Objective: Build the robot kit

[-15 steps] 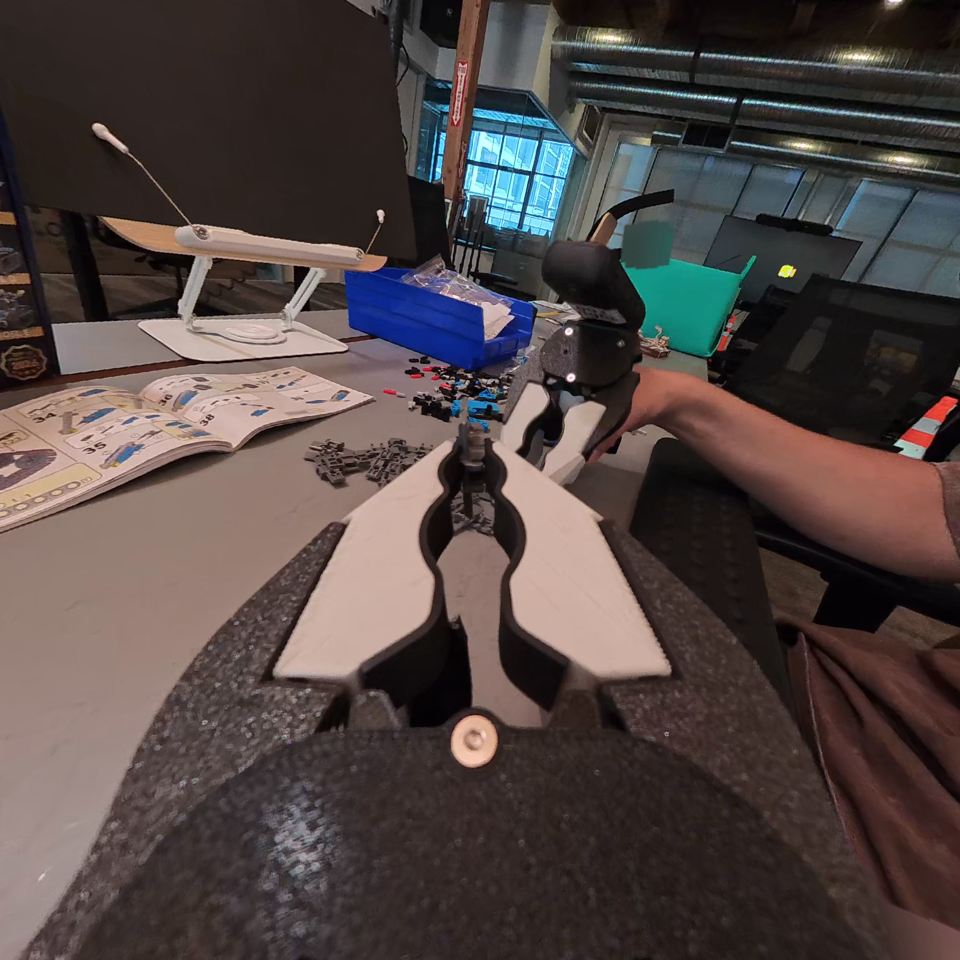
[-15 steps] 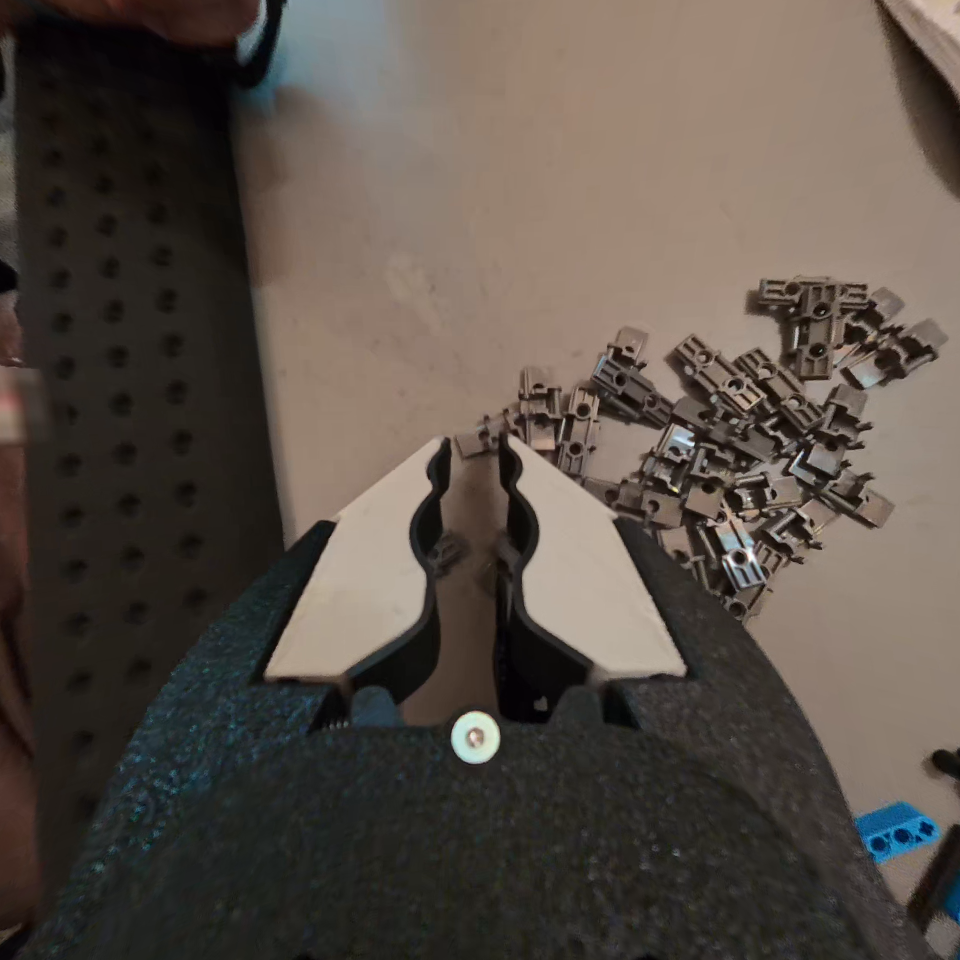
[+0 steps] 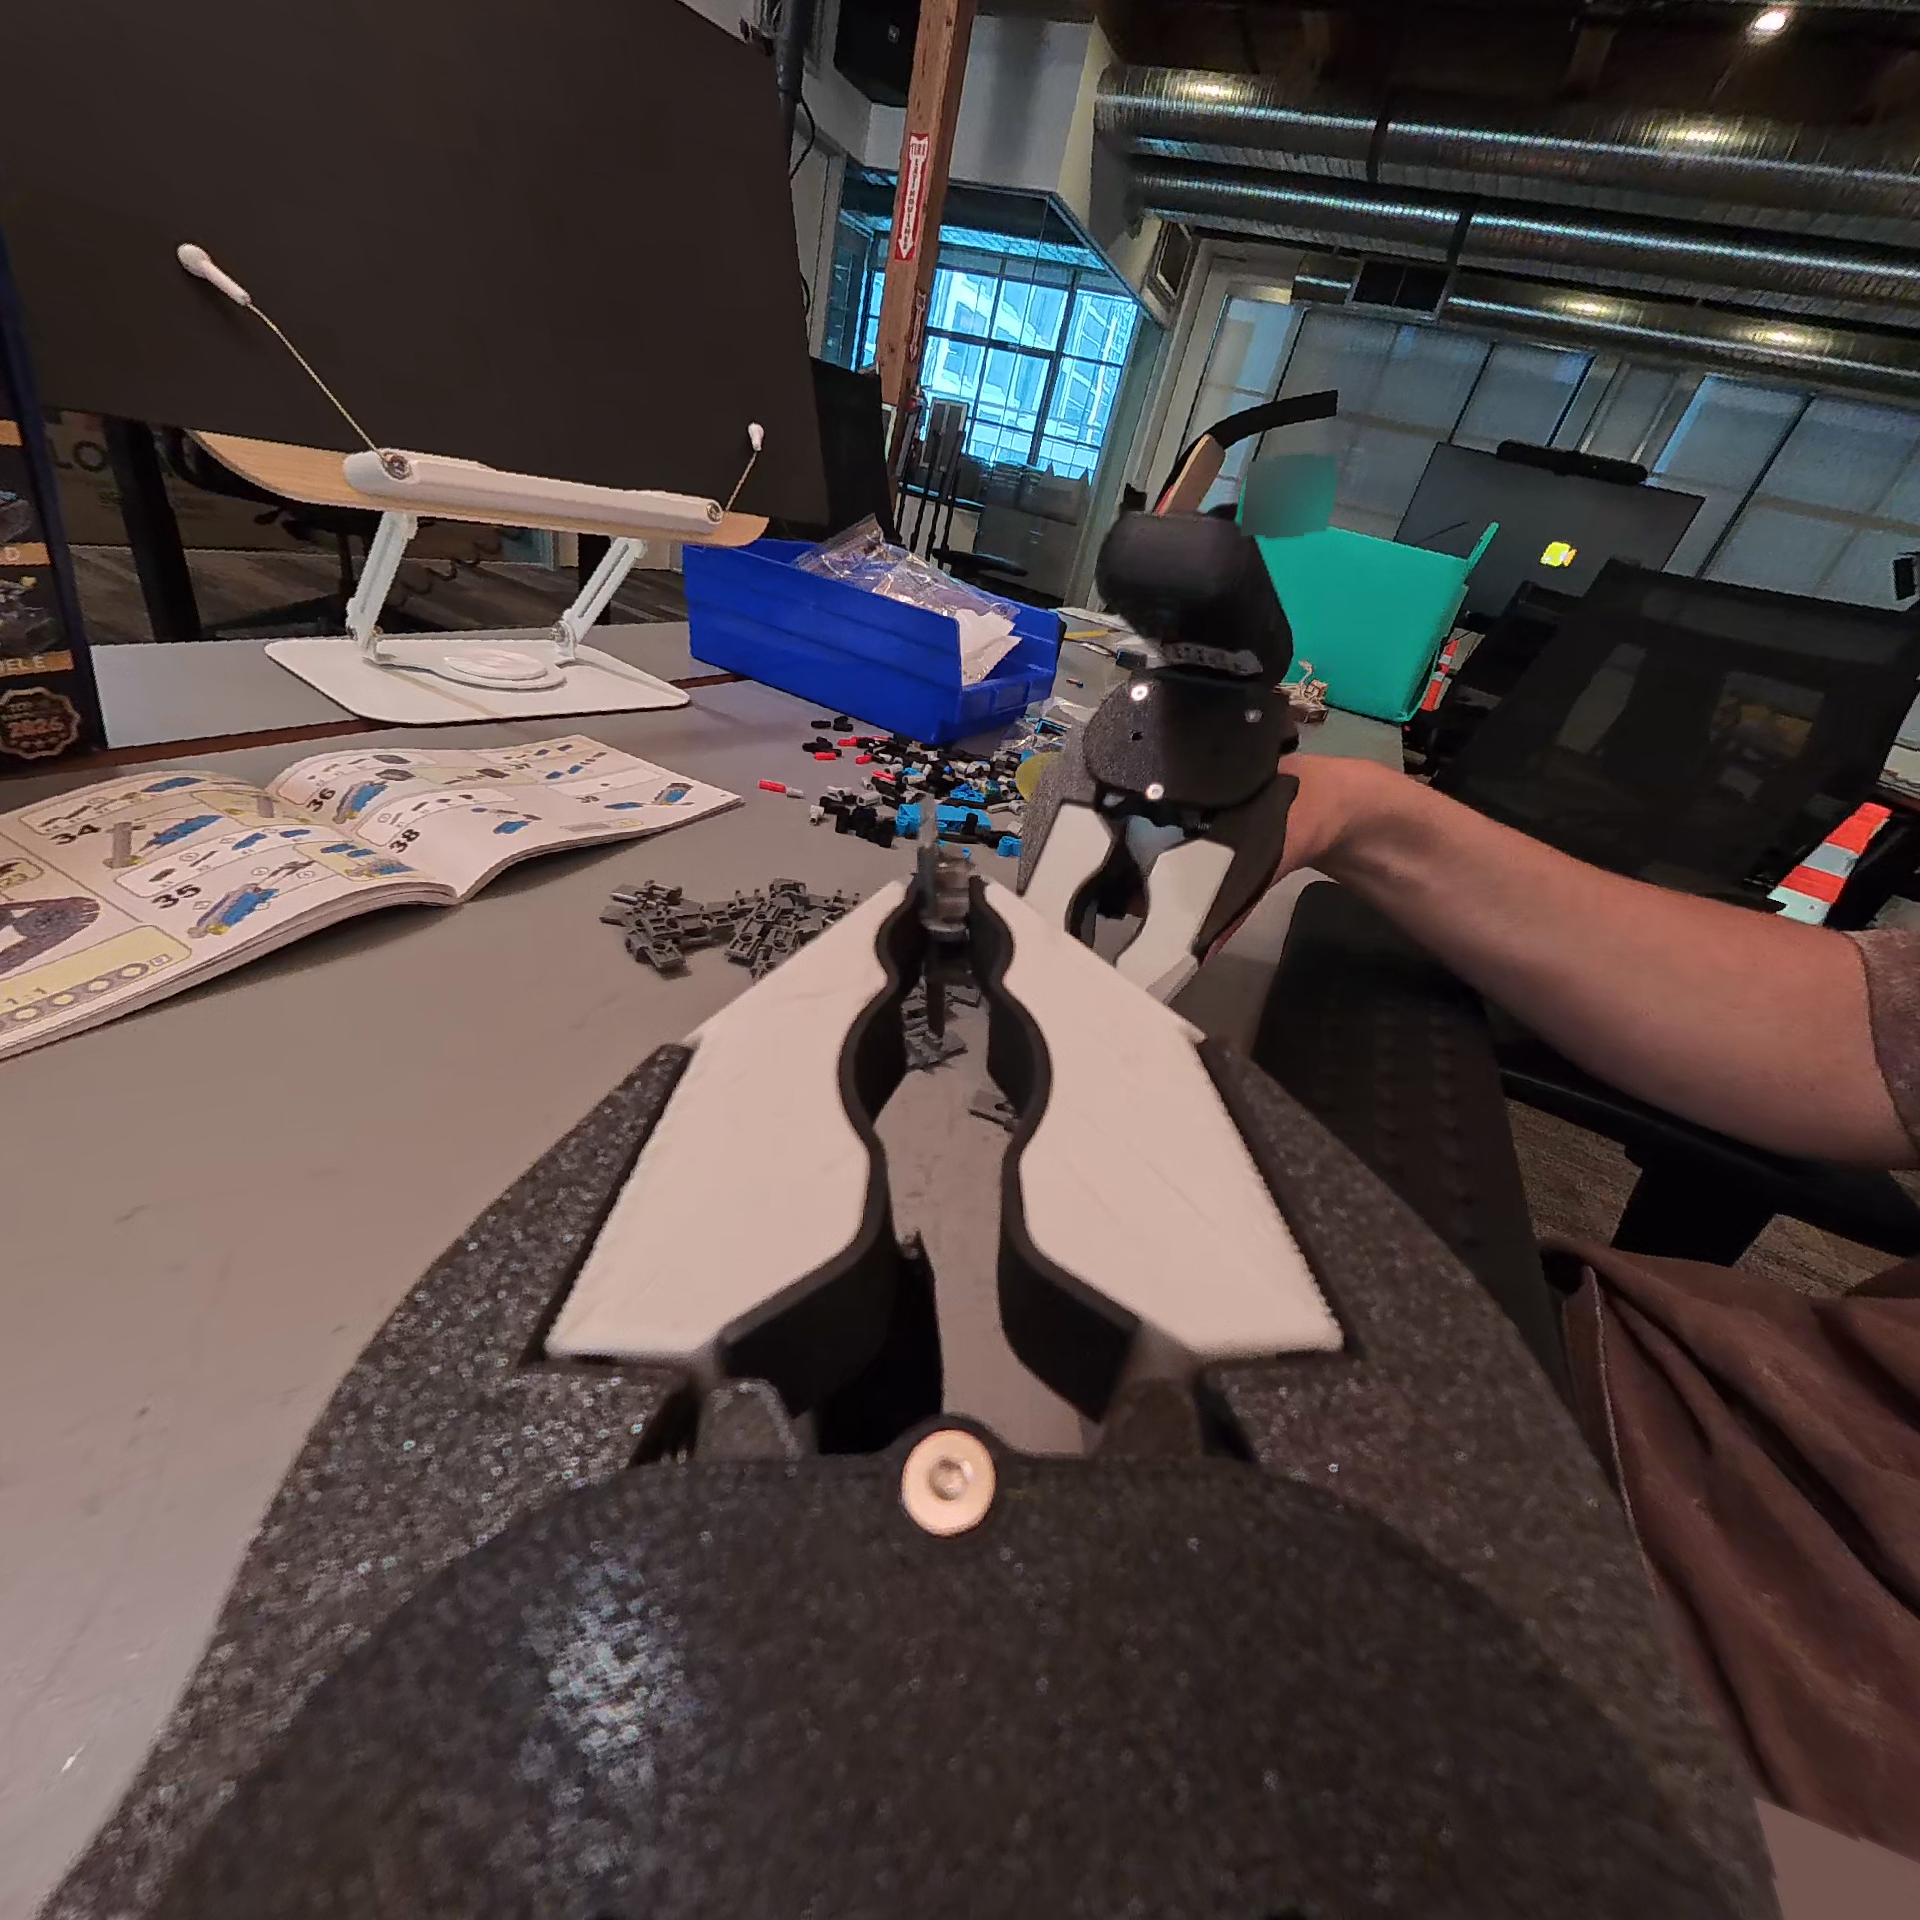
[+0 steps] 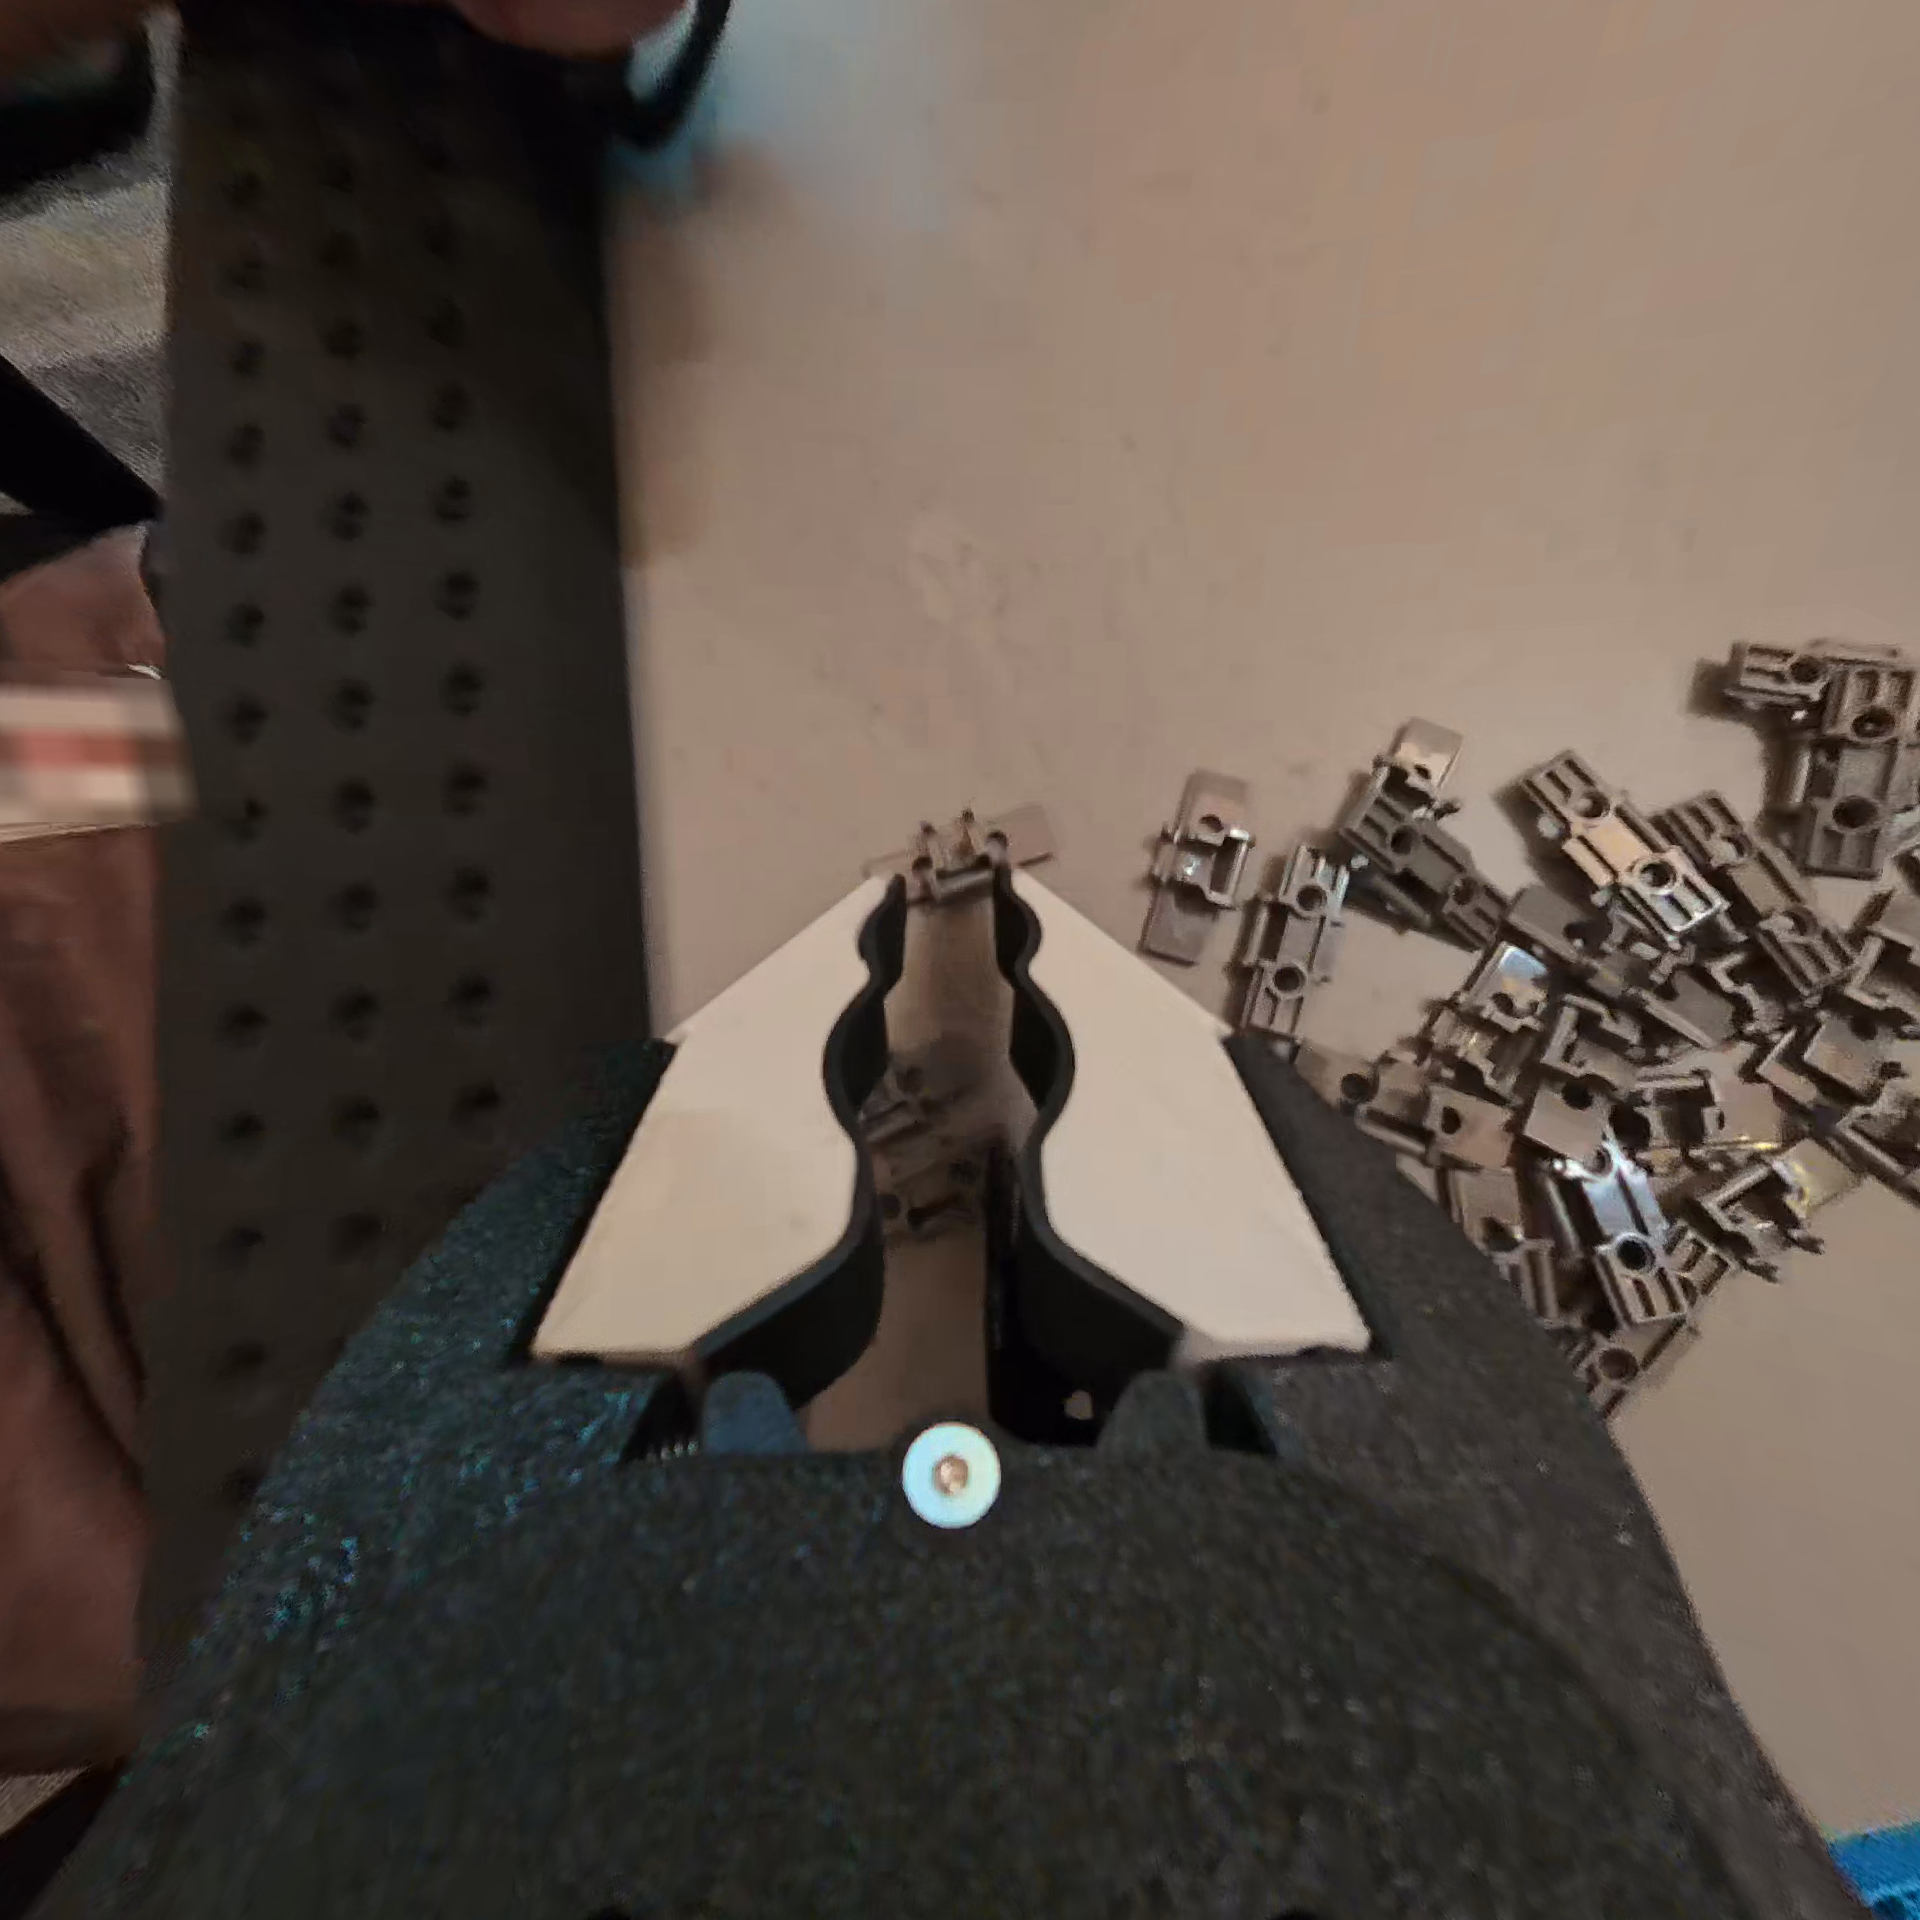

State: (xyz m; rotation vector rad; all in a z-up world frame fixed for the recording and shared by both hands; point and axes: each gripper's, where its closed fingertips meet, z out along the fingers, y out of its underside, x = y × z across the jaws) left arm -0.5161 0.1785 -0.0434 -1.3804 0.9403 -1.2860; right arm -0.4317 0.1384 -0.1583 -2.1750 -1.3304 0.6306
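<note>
My left gripper (image 3: pixel 940 899) is shut on a small dark grey link piece (image 3: pixel 938 878) and holds it upright above the grey table (image 3: pixel 312 1195). My right gripper (image 4: pixel 956 888) is shut on a grey track link (image 4: pixel 961 852) just left of the pile of grey links (image 4: pixel 1621 1049). In the left wrist view the right gripper (image 3: pixel 1130 951) points down at the table just right of my left fingertips, held by a bare arm (image 3: pixel 1558 956). The grey link pile (image 3: pixel 727 920) lies just beyond and left of my left fingertips.
An open instruction booklet (image 3: pixel 312 831) lies at left. A blue bin (image 3: pixel 862 644) with plastic bags, scattered small black, blue and red parts (image 3: pixel 914 779) and a white stand (image 3: pixel 468 665) sit farther back. A black perforated chair (image 4: pixel 395 623) borders the table edge. Left tips to right tips: about 15 cm.
My right gripper has closed on a grey link at the pile's edge and shifted left, away from the pile. My left gripper has hardly moved and still holds its piece.
</note>
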